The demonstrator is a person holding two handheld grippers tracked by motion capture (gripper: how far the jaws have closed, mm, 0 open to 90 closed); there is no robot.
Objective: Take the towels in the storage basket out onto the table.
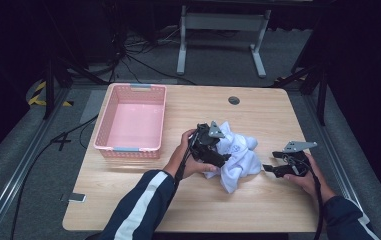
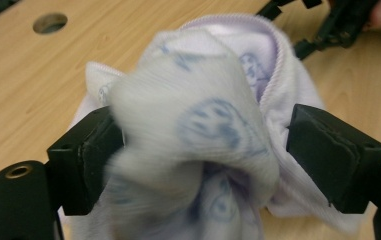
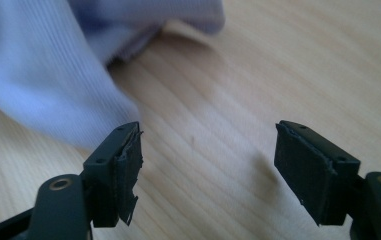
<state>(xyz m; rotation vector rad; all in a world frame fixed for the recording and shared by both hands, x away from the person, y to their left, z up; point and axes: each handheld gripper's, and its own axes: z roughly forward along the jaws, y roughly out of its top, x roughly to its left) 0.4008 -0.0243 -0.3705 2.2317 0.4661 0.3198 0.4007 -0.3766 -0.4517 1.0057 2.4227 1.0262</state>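
White garment (image 1: 238,157) crumpled, long axis toward near edge, left claw (image 1: 218,155) astride

Garment mid-table, basket off to my left.
The basket (image 1: 130,122) sits at the table's (image 1: 203,200) left rear; the crumpled garment (image 1: 238,155) lies right of it, between my left gripper (image 1: 223,160) and right gripper (image 1: 268,169).

The white garment (image 2: 203,135) blurs in my left gripper view, and its lower folds are cut off by the bottom edge. From above, my left gripper (image 1: 217,150) covers part of it. In my right gripper view the cloth runs off the top-left corner.
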